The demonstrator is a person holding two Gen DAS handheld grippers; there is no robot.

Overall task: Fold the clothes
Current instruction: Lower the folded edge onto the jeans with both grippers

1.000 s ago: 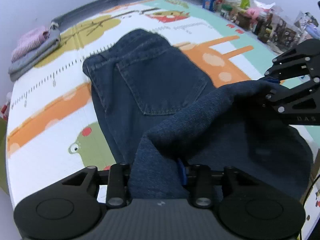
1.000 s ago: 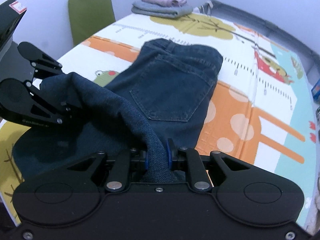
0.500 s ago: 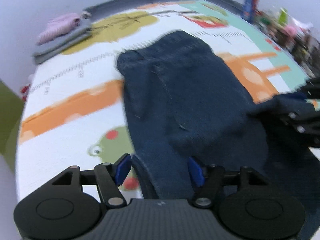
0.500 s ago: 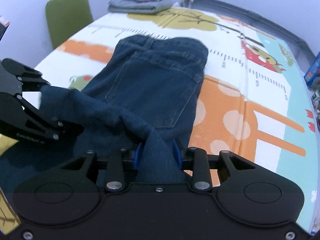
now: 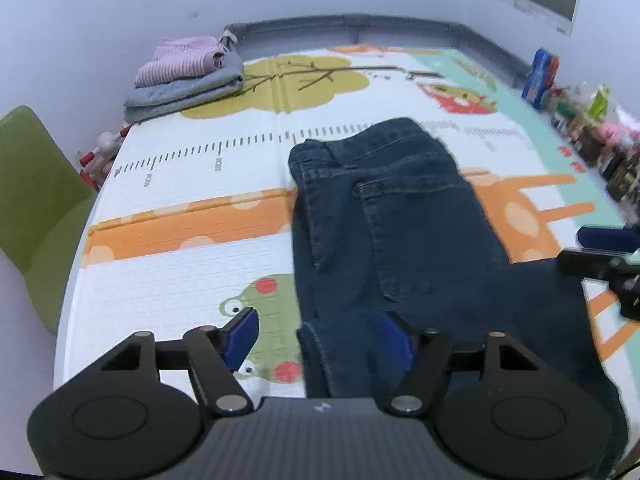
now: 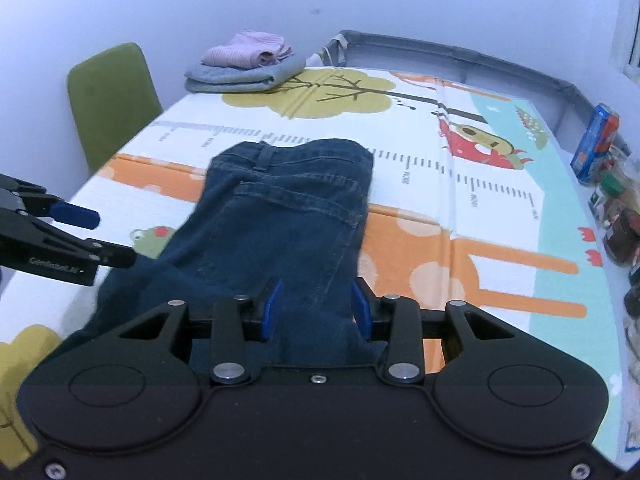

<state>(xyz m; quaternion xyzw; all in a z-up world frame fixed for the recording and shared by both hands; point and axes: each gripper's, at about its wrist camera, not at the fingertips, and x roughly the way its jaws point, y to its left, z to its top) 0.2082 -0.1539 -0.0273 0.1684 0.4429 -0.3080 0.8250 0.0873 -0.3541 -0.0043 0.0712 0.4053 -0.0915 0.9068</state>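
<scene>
Jeans (image 5: 384,224) lie flat on counter mat (image 5: 192,264), near end doubled over. Left claw (image 5: 320,336) and right claw (image 6: 314,308) both spread, empty (another fold probably remains).

The near end of the dark blue denim jeans (image 5: 392,240) runs out of sight under the black housing of the left gripper (image 5: 320,338) and, in the right wrist view, under the right gripper (image 6: 314,310). The small jars and packets along the table's right edge (image 5: 592,136) are too blurred to identify. The olive-green chair (image 5: 32,208) is cut off by the frame.
</scene>
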